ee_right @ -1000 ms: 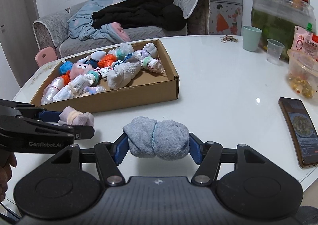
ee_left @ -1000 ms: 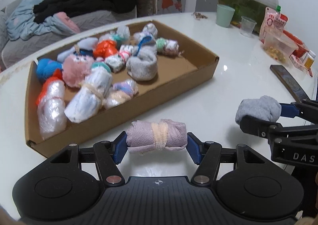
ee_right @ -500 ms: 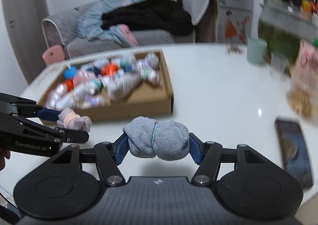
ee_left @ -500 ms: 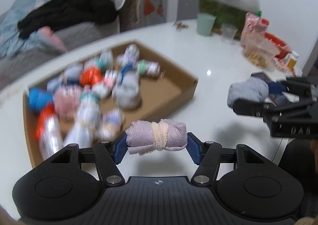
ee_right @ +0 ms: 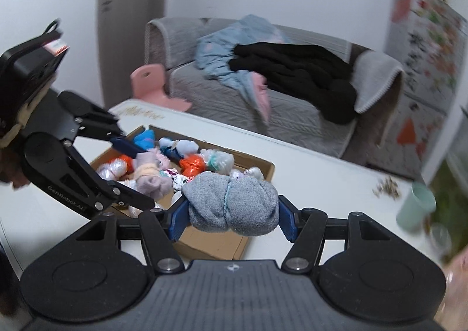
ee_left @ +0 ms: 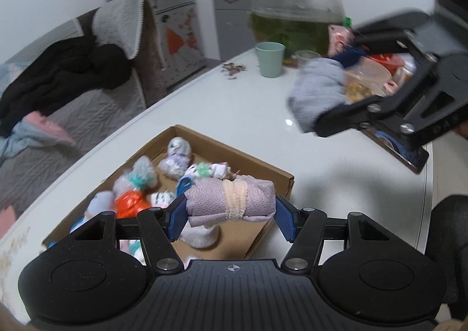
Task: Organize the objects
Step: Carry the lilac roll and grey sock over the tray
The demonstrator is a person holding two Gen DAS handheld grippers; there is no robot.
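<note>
**Knitted sock rolls, two in hand**

Lilac roll, banded in peach, sits clamped in your left gripper above the cardboard box. Grey roll is clenched in your right gripper. Both look soft, light and squashy, so grip them end to end as now; a harder squeeze would likely only deform them.

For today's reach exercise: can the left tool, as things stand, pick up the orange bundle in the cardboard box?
Probably not yet: the left tool is already shut on the lilac sock roll, so the orange bundle in the box must wait.
</note>
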